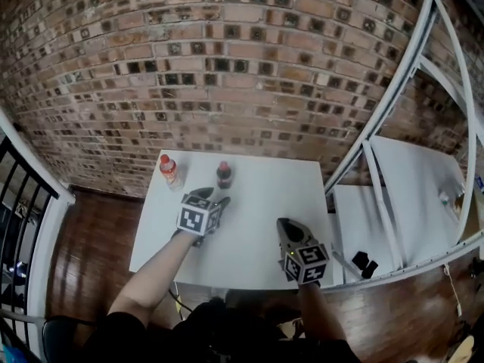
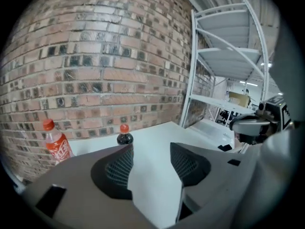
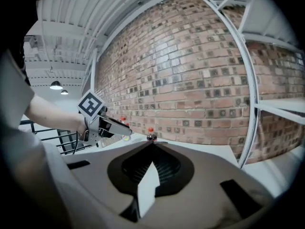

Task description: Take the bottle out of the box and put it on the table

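Note:
Two bottles stand upright at the far side of the white table [image 1: 257, 233]: an orange soda bottle [image 1: 169, 171] with a red cap and a dark cola bottle [image 1: 224, 174] with a red cap. My left gripper [image 1: 214, 197] hovers just in front of the cola bottle [image 2: 125, 136], open, with only table showing between its jaws [image 2: 151, 147]. The orange bottle [image 2: 57, 144] is off to its left. My right gripper [image 1: 284, 222] hangs over the table's near right part, its fingertips touching and nothing in them [image 3: 152, 143]. No box is in view.
A brick wall [image 1: 227, 66] runs behind the table. A white metal shelf rack [image 1: 393, 97] stands to the right, with small black items [image 1: 364, 263] on a low shelf. A black railing [image 1: 23, 203] borders the wooden floor [image 1: 98, 240] on the left.

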The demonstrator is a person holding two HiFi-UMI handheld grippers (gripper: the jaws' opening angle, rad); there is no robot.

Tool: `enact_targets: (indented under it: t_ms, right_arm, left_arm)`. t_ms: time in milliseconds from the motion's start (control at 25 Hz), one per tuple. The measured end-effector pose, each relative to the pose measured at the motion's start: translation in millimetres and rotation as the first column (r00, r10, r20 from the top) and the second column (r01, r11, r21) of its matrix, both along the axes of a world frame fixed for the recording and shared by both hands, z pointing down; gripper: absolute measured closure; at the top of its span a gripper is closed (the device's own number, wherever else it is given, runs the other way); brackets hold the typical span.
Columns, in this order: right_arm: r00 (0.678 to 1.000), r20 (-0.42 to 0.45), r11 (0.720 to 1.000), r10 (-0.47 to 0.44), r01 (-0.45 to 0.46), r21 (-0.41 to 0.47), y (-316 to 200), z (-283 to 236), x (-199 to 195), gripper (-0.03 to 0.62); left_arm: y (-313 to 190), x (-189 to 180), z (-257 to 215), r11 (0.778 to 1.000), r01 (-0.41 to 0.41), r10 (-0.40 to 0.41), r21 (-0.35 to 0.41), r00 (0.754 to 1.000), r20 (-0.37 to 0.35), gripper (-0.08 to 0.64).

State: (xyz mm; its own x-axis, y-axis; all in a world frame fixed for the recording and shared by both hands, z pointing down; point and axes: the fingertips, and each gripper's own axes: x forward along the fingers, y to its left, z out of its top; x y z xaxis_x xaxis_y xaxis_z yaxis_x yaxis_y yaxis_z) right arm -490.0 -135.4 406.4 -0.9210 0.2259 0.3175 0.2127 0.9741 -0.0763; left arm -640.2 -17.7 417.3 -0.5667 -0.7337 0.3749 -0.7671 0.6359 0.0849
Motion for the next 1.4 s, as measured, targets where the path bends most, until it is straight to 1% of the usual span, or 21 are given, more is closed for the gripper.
enact_targets:
  t_ms: [80,120,160,240,360,440,520,640,720,800,880,960,1040,1160,1280,1400]
  right_arm:
    - [0.999,0.032,1.000,-0.004,0.004,0.004,4.3,-14.4,23.7,0.588]
    - [0.999,0.049,1.000,-0.005,0.005,0.003,5.9,-20.8,34.9,0.588]
    - [0.998,0.065,1.000,-0.006,0.006,0.001,7.5,-26.1,45.2,0.588]
    - [0.996,0.088,1.000,-0.006,0.007,-0.006,10.8,-33.1,64.4,0.588]
    - [0.994,0.105,1.000,-0.007,0.008,-0.010,16.8,-40.1,91.7,0.588]
    - [0.993,0.119,1.000,-0.009,0.011,-0.016,22.9,-46.3,109.3,0.588]
    - [0.991,0.136,1.000,-0.016,0.018,-0.013,28.0,-52.6,124.3,0.588]
    - [0.986,0.165,1.000,-0.026,0.024,0.014,30.6,-64.7,137.4,0.588]
    - [0.979,0.201,1.000,-0.021,0.022,-0.001,30.8,-78.6,146.1,0.588]
    - [0.967,0.253,0.998,-0.042,0.051,-0.030,36.2,-93.6,156.7,0.588]
    - [0.958,0.277,0.996,-0.074,0.083,-0.023,42.9,-101.5,164.6,0.588]
    - [0.959,0.274,0.996,-0.080,0.084,-0.004,46.4,-103.5,168.5,0.588]
    - [0.962,0.269,0.999,-0.047,0.053,-0.013,47.8,-104.4,171.6,0.588]
    - [0.962,0.274,1.000,-0.009,0.014,-0.016,57.2,-103.7,180.8,0.588]
    - [0.958,0.287,0.999,-0.016,0.023,-0.022,71.2,-98.9,198.8,0.588]
    - [0.953,0.302,0.998,0.023,-0.006,-0.057,70.5,-96.8,208.2,0.588]
  left_arm:
    - [11.1,31.1,-26.5,0.997,-0.005,0.002,0.071,0.999,0.040,0.402]
    - [16.9,47.4,-39.2,0.994,-0.009,0.002,0.107,0.998,0.060,0.497]
    - [22.7,63.7,-50.4,0.990,-0.016,0.005,0.139,0.997,0.078,0.555]
    - [32.9,95.4,-66.2,0.983,-0.037,0.016,0.182,0.993,0.116,0.555]
    - [46.0,135.8,-81.2,0.979,-0.047,0.009,0.198,0.982,0.187,0.555]
    - [56.0,155.7,-90.6,0.975,-0.040,-0.011,0.217,0.973,0.231,0.555]
    - [65.9,169.5,-100.0,0.963,-0.038,-0.033,0.265,0.966,0.258,0.555]
    - [79.7,178.8,-113.4,0.939,-0.037,-0.062,0.341,0.959,0.276,0.555]
    - [88.9,182.5,-121.7,0.924,-0.039,-0.072,0.381,0.959,0.273,0.557]
    - [98.3,186.0,-128.2,0.914,-0.045,-0.073,0.402,0.959,0.273,0.557]
    - [106.7,188.0,-133.3,0.914,-0.058,-0.066,0.401,0.955,0.289,0.557]
    - [116.3,190.9,-137.9,0.919,-0.076,-0.053,0.386,0.948,0.313,0.557]
    - [130.2,195.0,-141.3,0.921,-0.085,-0.051,0.379,0.941,0.335,0.557]
    - [155.8,202.1,-140.2,0.918,-0.092,-0.054,0.385,0.934,0.352,0.557]
    - [179.4,216.6,-131.4,0.907,-0.097,-0.051,0.410,0.940,0.337,0.557]
    - [191.2,226.3,-131.7,0.894,-0.093,-0.064,0.439,0.942,0.329,0.557]
